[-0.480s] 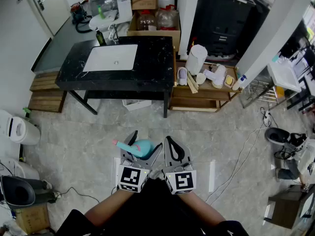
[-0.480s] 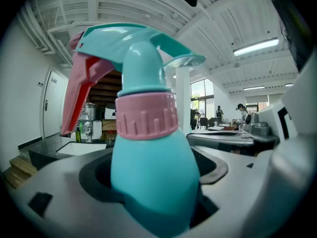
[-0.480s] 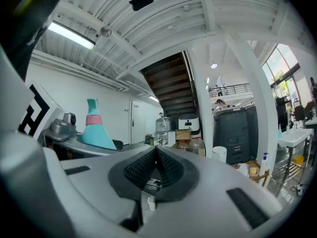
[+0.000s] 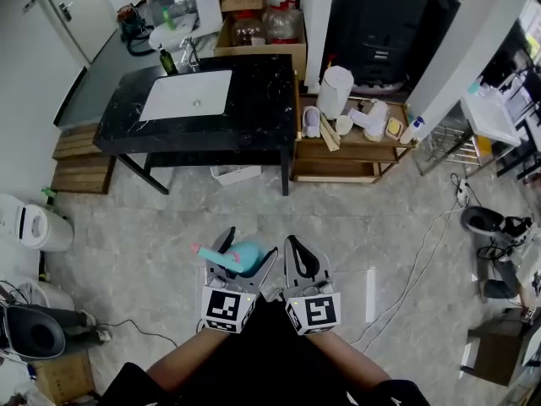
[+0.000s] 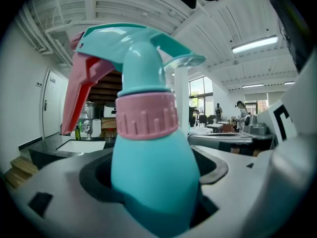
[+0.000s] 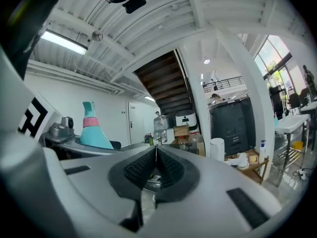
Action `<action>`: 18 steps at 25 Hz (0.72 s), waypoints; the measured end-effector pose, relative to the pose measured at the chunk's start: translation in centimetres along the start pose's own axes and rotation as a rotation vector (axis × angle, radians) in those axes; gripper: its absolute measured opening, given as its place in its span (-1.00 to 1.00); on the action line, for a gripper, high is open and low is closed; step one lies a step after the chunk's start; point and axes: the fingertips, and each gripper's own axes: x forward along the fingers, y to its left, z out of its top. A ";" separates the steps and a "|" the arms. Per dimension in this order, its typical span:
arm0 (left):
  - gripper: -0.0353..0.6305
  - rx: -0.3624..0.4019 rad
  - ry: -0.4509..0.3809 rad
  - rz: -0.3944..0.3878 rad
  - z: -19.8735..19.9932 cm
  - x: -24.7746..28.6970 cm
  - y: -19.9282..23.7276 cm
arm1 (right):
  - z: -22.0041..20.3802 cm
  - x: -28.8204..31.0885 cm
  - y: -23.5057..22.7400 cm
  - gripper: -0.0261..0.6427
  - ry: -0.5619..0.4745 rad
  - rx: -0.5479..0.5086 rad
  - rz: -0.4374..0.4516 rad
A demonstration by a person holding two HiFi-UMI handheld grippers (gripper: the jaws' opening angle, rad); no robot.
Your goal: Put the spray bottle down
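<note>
Grip: my left claw clamps the upright teal plastic spray bottle. The black stone tabletop lies well ahead; my right claw is closed, empty.

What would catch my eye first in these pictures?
The teal plastic spray bottle with pink collar and trigger, clamped in the left gripper, fills that gripper's view. Beside it, the right gripper is shut and empty. Ahead stands a black marble counter with a white sink.
</note>
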 end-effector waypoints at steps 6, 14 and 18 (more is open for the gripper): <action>0.35 0.008 0.013 -0.027 0.0 1.7 0.4 | -0.4 0.8 -1.5 -0.87 0.006 0.012 -0.036; 0.35 0.013 0.017 -0.086 0.3 5.6 1.5 | 0.4 4.3 -3.3 -0.87 -0.028 0.021 -0.043; 0.35 0.017 -0.003 -0.098 1.4 8.6 3.5 | 0.9 8.4 -3.8 -0.87 -0.005 -0.035 -0.034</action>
